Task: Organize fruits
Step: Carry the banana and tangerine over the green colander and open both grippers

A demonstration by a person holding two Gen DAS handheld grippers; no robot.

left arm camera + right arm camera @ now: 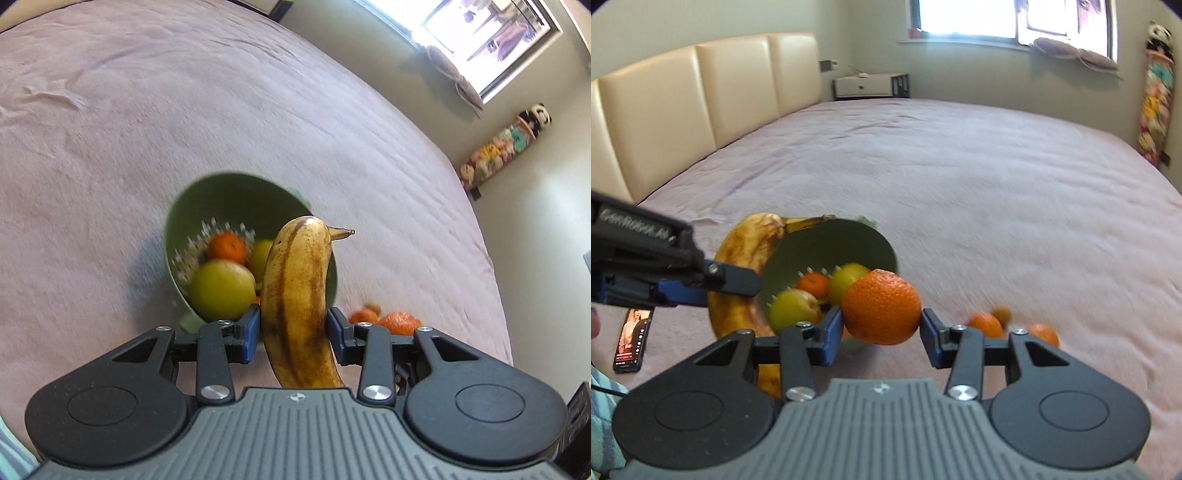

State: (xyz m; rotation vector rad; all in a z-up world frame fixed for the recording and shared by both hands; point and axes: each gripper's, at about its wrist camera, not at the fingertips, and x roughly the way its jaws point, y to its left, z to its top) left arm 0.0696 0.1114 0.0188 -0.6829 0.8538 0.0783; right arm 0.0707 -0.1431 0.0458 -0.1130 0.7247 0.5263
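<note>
Left wrist view. Left gripper (293, 334), black frame with blue pads: jaws partly closed, pads pressed on either side of a ripe yellow banana with brown streaks (295, 302). The banana stands nearly upright between the pads, its stem tip pointing right at the top. Behind it, a green plastic colander bowl (221, 195) sits on a pale pink bedspread (184, 110); the bowl appears tilted toward the camera. Inside: one small orange mandarin (226, 246), one large yellow-green apple (221, 288) at the front, and a second yellow-green fruit (260, 254), partly hidden by the banana. To the right of the bowl, loose orange mandarins (400, 322) lie on the bedspread, blurred.

Right wrist view. Right gripper (882, 332), same build: jaws partly closed, blue pads gripping a round orange with dimpled skin (881, 306) at its sides. The orange is held in front of the green colander bowl's (827, 236) near rim. The left gripper enters from the left edge, clamped on the banana just left of the bowl. Loose mandarins (986, 324) lie on the bedspread to the right, near the gripper. A black smartphone with lit screen (631, 339) lies at lower left. A cream padded headboard (701, 92) and a bright window (967, 18) stand beyond.
</note>
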